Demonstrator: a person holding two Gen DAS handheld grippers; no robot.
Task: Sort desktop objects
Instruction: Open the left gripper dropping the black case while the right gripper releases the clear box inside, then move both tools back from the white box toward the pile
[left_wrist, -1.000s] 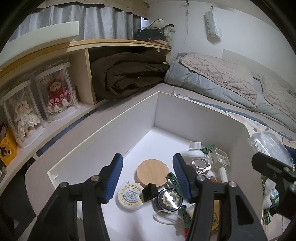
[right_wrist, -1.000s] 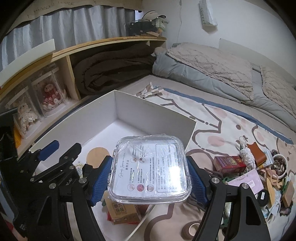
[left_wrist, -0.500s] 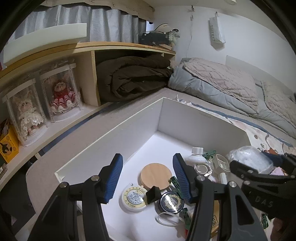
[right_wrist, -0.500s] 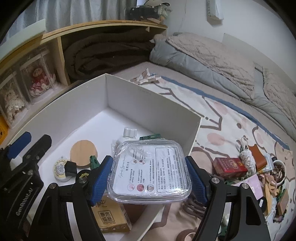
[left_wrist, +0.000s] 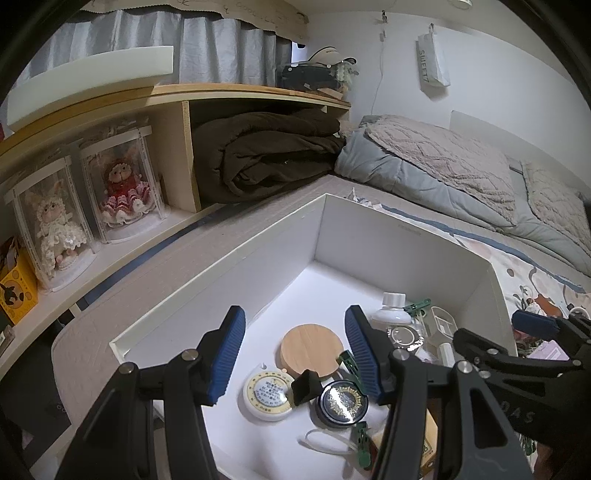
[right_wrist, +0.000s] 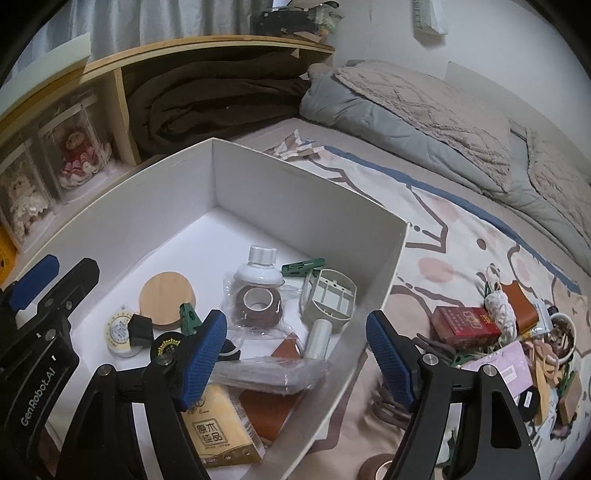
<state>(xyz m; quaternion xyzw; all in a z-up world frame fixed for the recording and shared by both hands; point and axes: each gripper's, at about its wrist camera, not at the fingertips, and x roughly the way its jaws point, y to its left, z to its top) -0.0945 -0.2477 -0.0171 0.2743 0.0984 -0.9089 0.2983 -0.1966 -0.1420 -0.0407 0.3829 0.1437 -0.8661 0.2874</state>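
Your right gripper (right_wrist: 295, 354) hangs with its jaws spread and empty over the near right wall of the white box (right_wrist: 306, 192); your left gripper (left_wrist: 293, 352), also spread and empty, hovers over the box's left side. The unsorted pile, with its red packet (right_wrist: 465, 326), lies right of the box, outside its wall, so your right gripper is nearer.

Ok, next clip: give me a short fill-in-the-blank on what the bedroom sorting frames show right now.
1. The right gripper is open and holds ____.
2. The round wooden lid lies inside the white ____.
3. The red box lies ____ the white box, on the bed cover.
4. The clear plastic container lies in the white box, over the ____ tissue pack.

Missing words: nothing; box; outside; yellow
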